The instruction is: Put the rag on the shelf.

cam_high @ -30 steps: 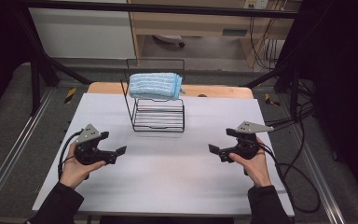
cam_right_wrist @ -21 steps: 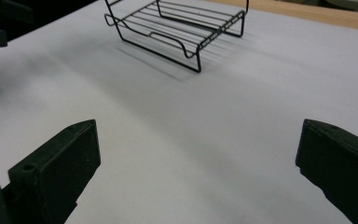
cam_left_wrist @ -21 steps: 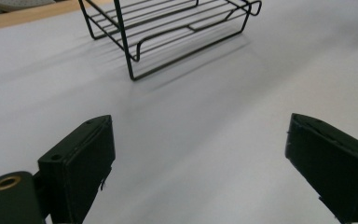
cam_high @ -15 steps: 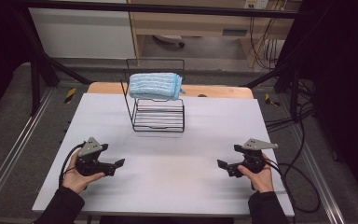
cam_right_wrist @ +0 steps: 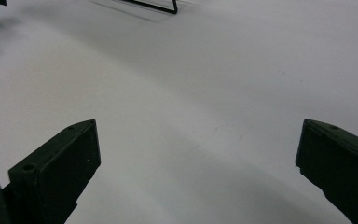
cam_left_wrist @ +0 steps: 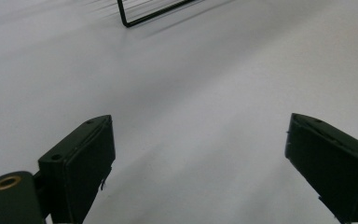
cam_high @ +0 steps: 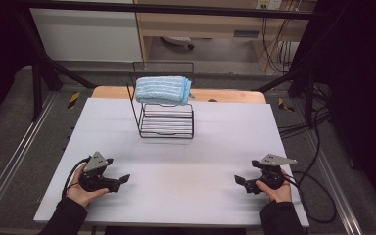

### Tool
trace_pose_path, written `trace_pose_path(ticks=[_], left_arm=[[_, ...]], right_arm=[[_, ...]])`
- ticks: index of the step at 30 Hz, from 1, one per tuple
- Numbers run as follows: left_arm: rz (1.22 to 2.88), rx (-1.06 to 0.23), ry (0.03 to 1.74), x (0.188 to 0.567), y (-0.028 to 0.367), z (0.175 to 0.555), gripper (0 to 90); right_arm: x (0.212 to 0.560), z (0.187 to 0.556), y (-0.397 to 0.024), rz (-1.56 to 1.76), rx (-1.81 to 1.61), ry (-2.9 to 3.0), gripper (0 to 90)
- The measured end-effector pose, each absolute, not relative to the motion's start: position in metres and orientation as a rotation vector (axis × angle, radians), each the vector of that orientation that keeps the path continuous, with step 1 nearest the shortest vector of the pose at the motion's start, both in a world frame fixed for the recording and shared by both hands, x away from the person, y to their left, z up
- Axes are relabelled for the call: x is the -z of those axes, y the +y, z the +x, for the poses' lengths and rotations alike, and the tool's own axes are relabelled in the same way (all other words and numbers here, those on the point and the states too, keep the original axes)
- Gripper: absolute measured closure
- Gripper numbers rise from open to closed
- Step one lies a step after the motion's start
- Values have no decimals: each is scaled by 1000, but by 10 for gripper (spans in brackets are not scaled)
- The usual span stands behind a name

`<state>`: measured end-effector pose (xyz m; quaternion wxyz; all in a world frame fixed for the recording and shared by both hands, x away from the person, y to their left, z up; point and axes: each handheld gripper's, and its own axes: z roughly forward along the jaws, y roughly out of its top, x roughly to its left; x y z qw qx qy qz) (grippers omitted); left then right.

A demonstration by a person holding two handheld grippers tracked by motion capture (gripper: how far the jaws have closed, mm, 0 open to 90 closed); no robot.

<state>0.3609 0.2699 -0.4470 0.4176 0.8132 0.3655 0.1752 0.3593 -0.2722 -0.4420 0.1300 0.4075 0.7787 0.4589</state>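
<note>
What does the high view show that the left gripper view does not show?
High view alone: the blue towel lying on top of the wire rack, the person's hands, and the right gripper near the table's front edge. Left gripper view alone: the left gripper's two black fingers close up, set wide apart with nothing between them. Both: the white table and a bottom corner of the rack.
</note>
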Motion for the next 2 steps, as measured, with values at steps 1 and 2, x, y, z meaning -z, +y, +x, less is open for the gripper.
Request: trace_pose_path(ticks=[1, 2], left_arm=[[2043, -438, 917, 447, 270, 361, 85], [2044, -439, 917, 448, 270, 361, 85]], right_arm=[[442, 359, -272, 1183, -1334, 2267, 6], [442, 359, -271, 1187, -1335, 2268, 5]])
